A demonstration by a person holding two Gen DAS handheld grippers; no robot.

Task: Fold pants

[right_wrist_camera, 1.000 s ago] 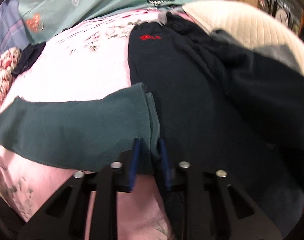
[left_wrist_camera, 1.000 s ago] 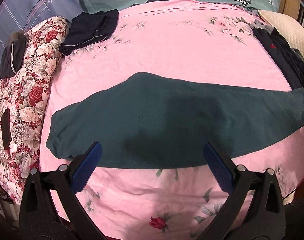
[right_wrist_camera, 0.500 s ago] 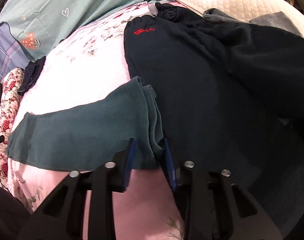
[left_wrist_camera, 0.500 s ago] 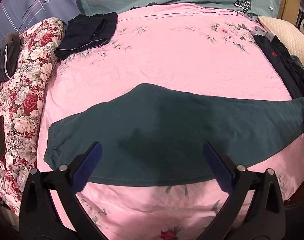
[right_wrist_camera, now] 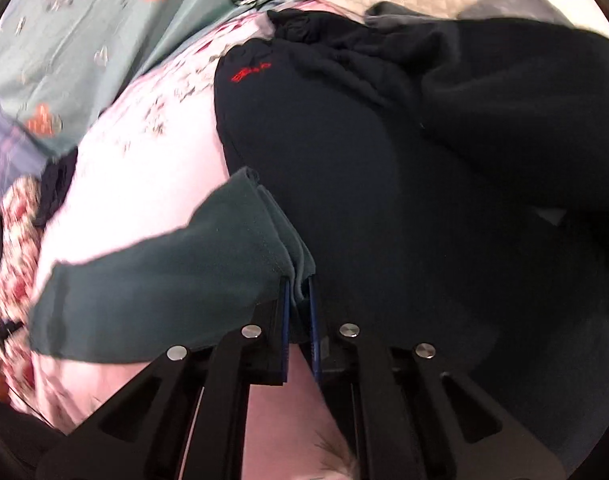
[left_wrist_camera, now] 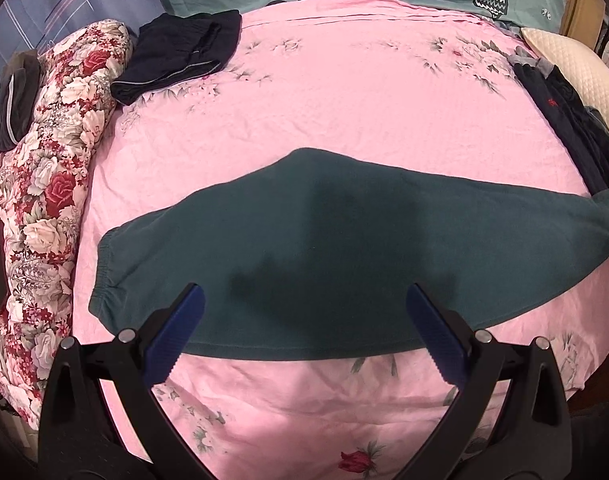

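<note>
The right gripper (right_wrist_camera: 300,292) is closing, pinching the pants (right_wrist_camera: 164,276) hem harder than before, ready to fold; the left gripper (left_wrist_camera: 304,320) hangs spread.

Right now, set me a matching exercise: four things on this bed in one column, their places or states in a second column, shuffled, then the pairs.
Things
1. dark green fleece pants
2. small folded navy garment with a pale stripe
3. left tongs
4. right tongs

States
A. jaws wide apart, nothing between them
B. closing on the green fabric's end
C. spread across the pink floral sheet
D. lying by the red rose-print quilt

Pairs: 1-C, 2-D, 3-A, 4-B
</note>
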